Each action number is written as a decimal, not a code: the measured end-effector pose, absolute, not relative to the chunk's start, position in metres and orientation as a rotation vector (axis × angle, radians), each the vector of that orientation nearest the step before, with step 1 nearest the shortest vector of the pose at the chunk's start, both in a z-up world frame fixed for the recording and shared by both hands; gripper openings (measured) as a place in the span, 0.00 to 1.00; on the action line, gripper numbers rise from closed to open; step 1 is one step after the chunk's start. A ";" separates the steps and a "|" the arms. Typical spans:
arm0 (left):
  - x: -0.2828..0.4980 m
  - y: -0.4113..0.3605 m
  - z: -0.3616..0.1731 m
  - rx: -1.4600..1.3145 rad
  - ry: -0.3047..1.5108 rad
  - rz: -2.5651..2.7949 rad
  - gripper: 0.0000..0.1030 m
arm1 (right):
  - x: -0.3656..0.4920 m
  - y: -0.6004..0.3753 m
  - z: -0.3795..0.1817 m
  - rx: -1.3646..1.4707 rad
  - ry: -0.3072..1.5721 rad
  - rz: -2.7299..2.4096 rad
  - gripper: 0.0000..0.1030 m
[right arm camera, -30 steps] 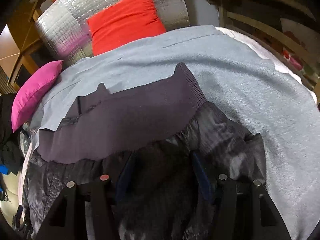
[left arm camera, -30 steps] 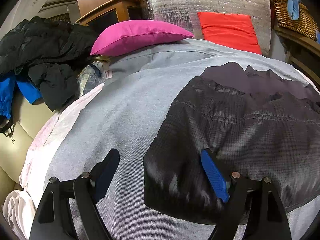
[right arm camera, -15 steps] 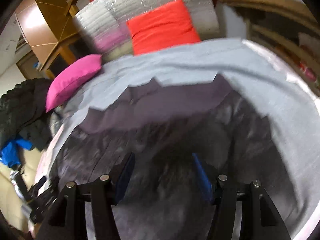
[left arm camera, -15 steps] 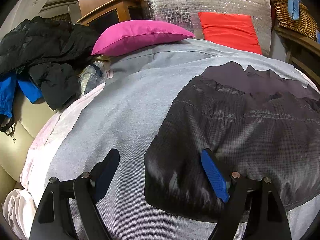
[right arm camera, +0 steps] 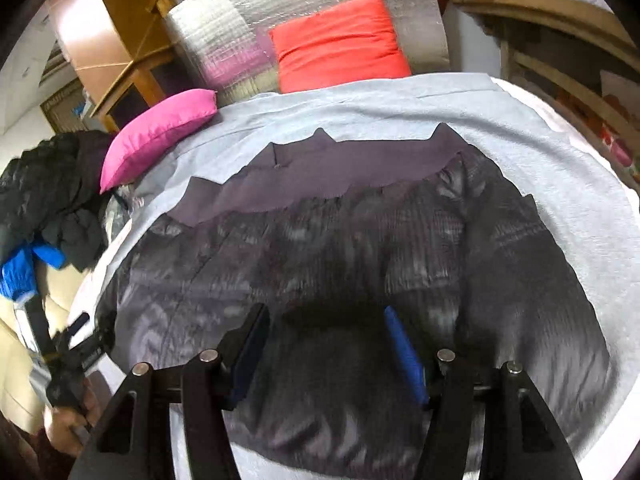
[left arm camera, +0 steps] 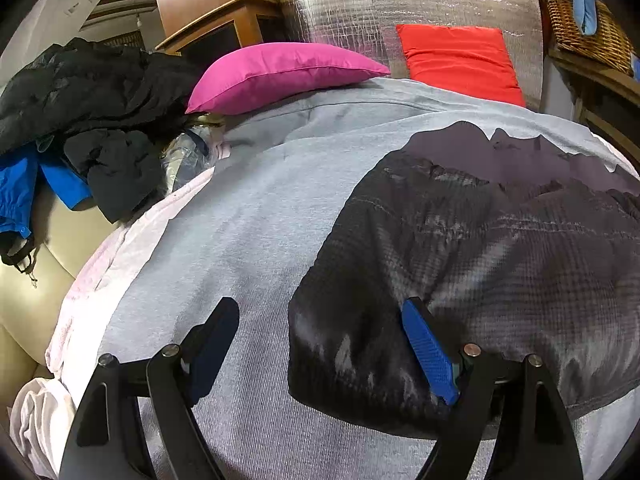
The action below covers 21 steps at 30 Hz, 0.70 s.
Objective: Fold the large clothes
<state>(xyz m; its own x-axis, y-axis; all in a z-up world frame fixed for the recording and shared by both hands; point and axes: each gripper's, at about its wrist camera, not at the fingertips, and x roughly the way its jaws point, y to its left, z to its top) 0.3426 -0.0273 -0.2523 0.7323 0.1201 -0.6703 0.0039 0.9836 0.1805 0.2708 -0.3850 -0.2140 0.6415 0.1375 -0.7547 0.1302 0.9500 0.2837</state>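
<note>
Grey bedsheet (left arm camera: 248, 240) under dark jacket (right arm camera: 320, 248) (pink pillow (left arm camera: 280, 72) behind)

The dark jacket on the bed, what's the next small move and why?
Probably lower the left gripper and pinch the dark jacket by its near corner: the jaws hang open astride that edge, and the jacket lies spread flat on the grey blanket.

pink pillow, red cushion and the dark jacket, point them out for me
pink pillow (left arm camera: 280, 70), left wrist view, middle of its top face
red cushion (right arm camera: 340, 40), right wrist view, centre of its front
dark jacket (right arm camera: 360, 248), right wrist view, middle of its quilted body
</note>
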 end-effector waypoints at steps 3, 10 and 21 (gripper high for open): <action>0.340 -0.028 -0.251 0.167 0.748 0.062 0.82 | 0.271 -0.376 -0.230 0.242 0.928 -0.011 0.65; 0.332 -0.015 -0.241 0.088 0.743 0.023 0.82 | 0.238 -0.386 -0.201 0.242 0.808 -0.049 0.65; 0.391 0.012 -0.237 -0.196 0.807 -0.208 0.86 | 0.258 -0.547 -0.222 0.763 0.796 -0.160 0.75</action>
